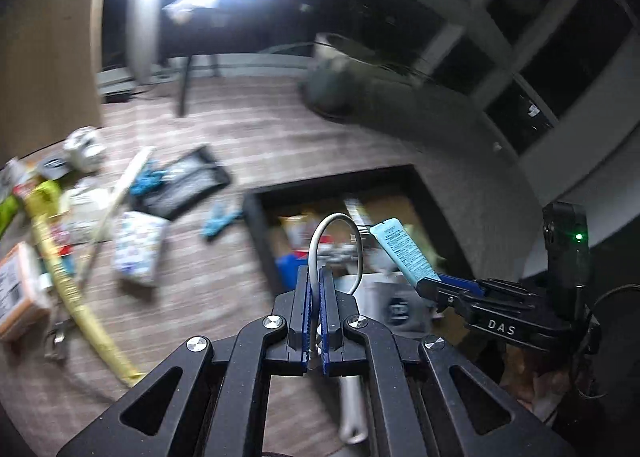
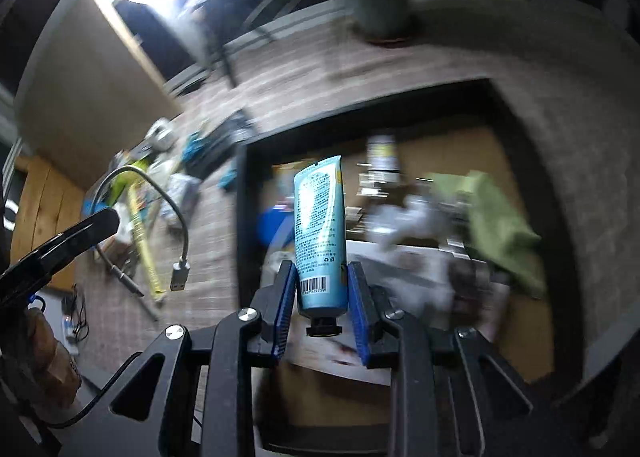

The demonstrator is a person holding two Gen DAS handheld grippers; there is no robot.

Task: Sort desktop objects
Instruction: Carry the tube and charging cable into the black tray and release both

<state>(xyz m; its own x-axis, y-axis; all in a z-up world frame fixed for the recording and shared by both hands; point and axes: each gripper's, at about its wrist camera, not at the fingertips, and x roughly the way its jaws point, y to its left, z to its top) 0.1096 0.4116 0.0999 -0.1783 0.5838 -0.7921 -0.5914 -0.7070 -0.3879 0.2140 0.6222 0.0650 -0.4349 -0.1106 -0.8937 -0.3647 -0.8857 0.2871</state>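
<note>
My left gripper [image 1: 316,277] is shut on a short grey USB cable [image 1: 336,233] that loops up between its fingers; the cable also shows in the right wrist view [image 2: 176,225], hanging with its plugs down. My right gripper [image 2: 322,273] is shut on a light blue tube [image 2: 320,229], cap toward the camera, held above the black storage box [image 2: 240,193]. The tube also shows in the left wrist view [image 1: 404,253], in the right gripper [image 1: 448,285]. The box [image 1: 256,213] holds a green cloth [image 2: 496,217], a blue item and several packets.
Clutter lies on the wooden desk at the left: a yellow strip [image 1: 68,277], a patterned tissue pack [image 1: 138,245], a black tray [image 1: 188,181], blue clips [image 1: 218,217], an orange-edged box [image 1: 16,293]. A potted plant [image 2: 380,5] stands at the back. A ring light glares overhead.
</note>
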